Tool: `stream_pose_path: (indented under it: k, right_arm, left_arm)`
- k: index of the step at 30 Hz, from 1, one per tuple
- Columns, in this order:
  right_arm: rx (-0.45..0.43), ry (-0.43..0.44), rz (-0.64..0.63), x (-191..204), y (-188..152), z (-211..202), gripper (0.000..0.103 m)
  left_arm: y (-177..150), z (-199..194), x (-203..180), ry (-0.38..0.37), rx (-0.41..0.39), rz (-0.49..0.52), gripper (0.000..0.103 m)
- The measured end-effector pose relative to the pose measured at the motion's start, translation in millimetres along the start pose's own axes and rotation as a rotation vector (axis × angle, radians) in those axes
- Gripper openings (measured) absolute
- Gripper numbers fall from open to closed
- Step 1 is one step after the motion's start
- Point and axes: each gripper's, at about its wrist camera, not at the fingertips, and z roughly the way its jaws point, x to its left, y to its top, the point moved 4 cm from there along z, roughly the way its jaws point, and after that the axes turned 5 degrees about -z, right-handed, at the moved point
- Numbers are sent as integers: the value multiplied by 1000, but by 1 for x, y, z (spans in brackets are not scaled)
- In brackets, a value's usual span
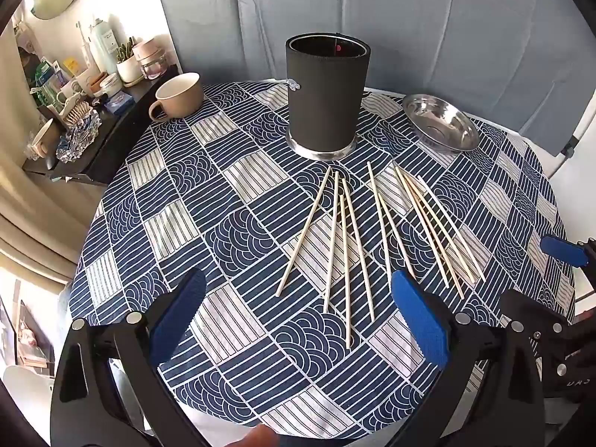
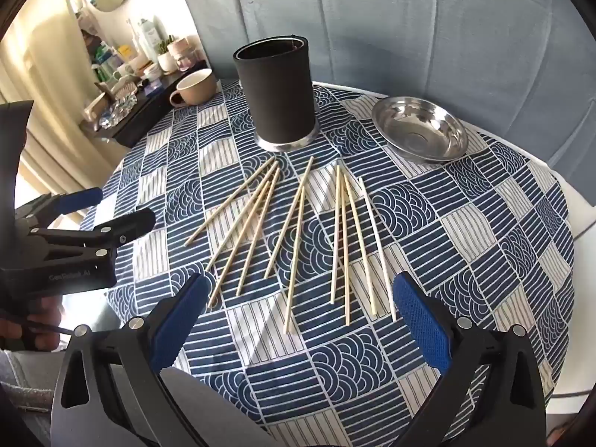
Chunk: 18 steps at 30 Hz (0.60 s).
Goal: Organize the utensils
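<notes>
Several pale wooden chopsticks lie fanned out on the blue patterned tablecloth, also in the right wrist view. Behind them stands an upright black cylindrical holder, also seen from the right wrist, open at the top. My left gripper is open and empty, hovering over the near ends of the chopsticks. My right gripper is open and empty, also above the near ends. Each gripper shows at the edge of the other's view: the right one and the left one.
A steel dish sits at the back right, also in the right wrist view. A beige mug stands at the back left. A dark side shelf with cluttered bottles and cups stands left of the round table. A grey-blue cushioned backrest is behind.
</notes>
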Motion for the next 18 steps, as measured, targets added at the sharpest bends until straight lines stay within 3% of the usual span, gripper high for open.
stream_pose_path:
  k: [18]
  right_arm:
    - [6, -21, -7, 1, 0, 0, 95]
  left_arm:
    - [-5, 3, 2, -2, 4, -1, 97]
